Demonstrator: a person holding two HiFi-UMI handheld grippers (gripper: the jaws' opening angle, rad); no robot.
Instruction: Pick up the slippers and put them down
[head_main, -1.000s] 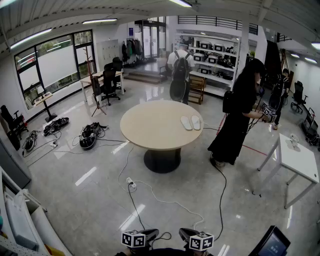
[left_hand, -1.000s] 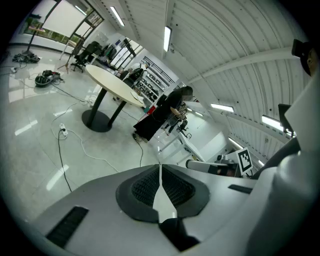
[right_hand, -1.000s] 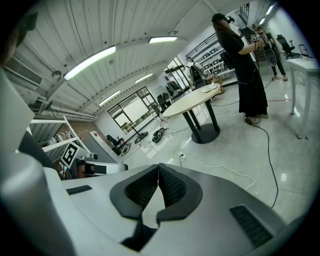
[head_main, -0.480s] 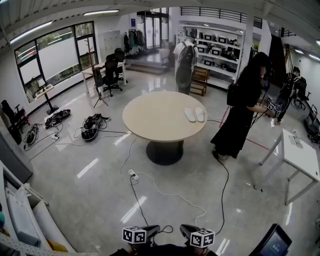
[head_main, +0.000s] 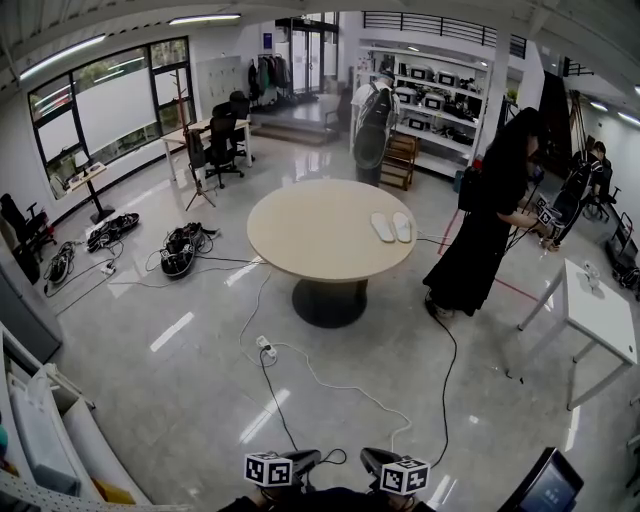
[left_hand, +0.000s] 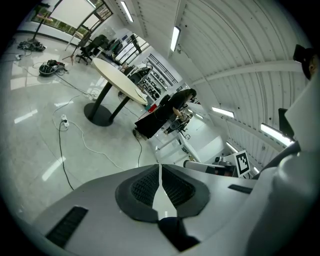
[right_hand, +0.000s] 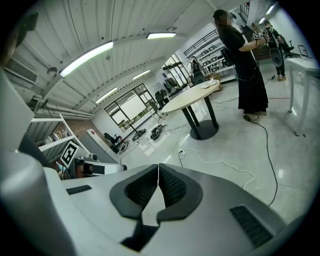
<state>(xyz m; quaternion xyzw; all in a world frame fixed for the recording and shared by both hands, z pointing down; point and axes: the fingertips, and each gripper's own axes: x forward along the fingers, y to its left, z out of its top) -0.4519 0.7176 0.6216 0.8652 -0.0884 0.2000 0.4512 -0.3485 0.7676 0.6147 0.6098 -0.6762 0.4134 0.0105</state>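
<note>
Two tongs sit low at the near edge of the head view, side by side, and neither carries anything. The left tongs (left_hand: 159, 172) have their jaws pressed together with only a hairline seam between the ribbed pads, and the right tongs (right_hand: 158, 175) are closed the same way on nothing.

Beyond them stretches glossy tiled floor (head_main: 170, 400), crossed by a white cable (head_main: 335, 388) that runs from a power strip (head_main: 265, 348) (something to step over on the way in).

Further on stands the round, pale surface (head_main: 300, 235) on a single dark pedestal. The slippers (head_main: 383, 227) lie on its right-hand part, flat and side by side, well apart from both tongs. They look thin, pale and soft, so they are probably light and likely to flop if lifted by one end. A hold across a side edge near the middle seems soundest, or on an upper strap if there is one (too small to tell from here), with one slipper per tongs. The rest of the surface is bare.

Just right of it a person in black (head_main: 485, 225) stands holding a device, near a smaller white surface (head_main: 600, 320). At the back are shelving (head_main: 435, 110), another person wearing a backpack (head_main: 373, 120), office chairs (head_main: 222, 150) and large windows (head_main: 100, 110).
</note>
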